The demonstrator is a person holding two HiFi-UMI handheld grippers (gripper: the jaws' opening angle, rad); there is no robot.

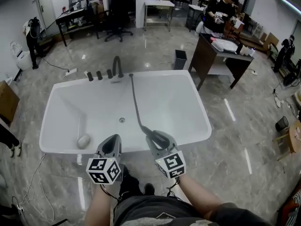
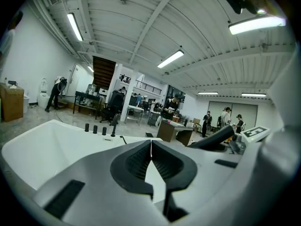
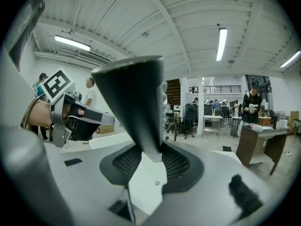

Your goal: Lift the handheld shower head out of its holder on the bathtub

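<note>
Right hand-held gripper [image 1: 158,138] is clamped on the dark shower head [image 3: 136,102]; its hose [image 1: 135,102] runs to the bathtub's [image 1: 200,108] far rim. Left hand-held gripper [image 1: 112,146] is closed and empty, near the tub's near rim.

The faucet [image 1: 116,66] and knobs [image 1: 99,75] are standing on the bathtub's [image 1: 188,108] far rim. The hose [image 1: 135,102] is running from there to the shower head [image 1: 155,135] at the near rim. A desk [image 1: 221,56] is standing far right.

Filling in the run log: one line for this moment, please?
right gripper: shut on shower head | left gripper: shut, empty | hose: trails across bathtub
</note>
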